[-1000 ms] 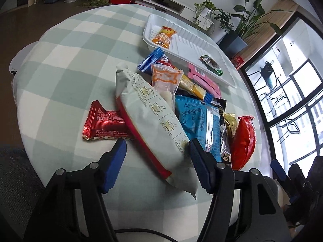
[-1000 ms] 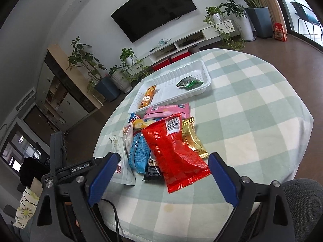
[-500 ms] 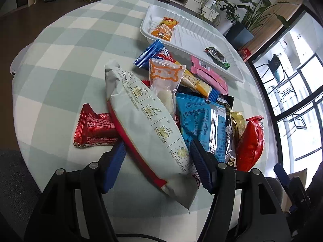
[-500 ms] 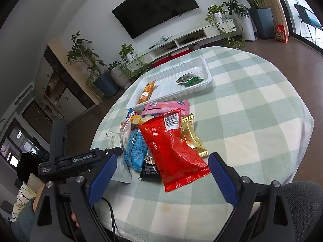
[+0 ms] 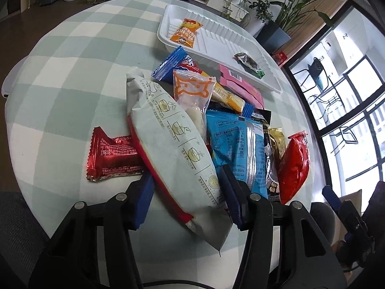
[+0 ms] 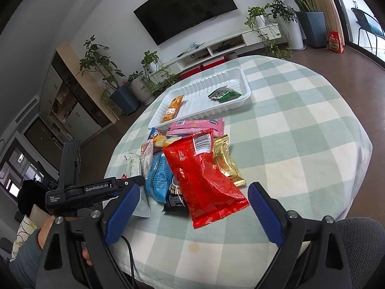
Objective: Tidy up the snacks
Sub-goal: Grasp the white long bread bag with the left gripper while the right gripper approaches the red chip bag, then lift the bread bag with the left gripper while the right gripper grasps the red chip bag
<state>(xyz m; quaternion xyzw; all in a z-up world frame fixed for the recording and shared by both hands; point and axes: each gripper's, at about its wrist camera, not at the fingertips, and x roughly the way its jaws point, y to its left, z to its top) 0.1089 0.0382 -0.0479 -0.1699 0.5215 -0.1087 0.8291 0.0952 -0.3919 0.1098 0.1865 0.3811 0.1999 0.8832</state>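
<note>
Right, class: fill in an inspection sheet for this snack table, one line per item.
Surface: round table, green-check cloth, small stain near edge.
Job's things: white tray holds orange packet and green packet; other snacks piled beside it.
Clutter: nothing seen.
Grippers: left gripper open astride white bag; right gripper open, before red bag.
Cables: black cable from left gripper.
Surroundings: TV, plants, windows.

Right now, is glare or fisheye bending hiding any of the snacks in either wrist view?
Left wrist view: the windows at right are blown out, yet the long white packet between the left gripper fingers stays sharp; edges bend. Right wrist view: even light, with glints on the red bag that hide little; the white tray looks curved, and the right gripper is crisp.
</note>
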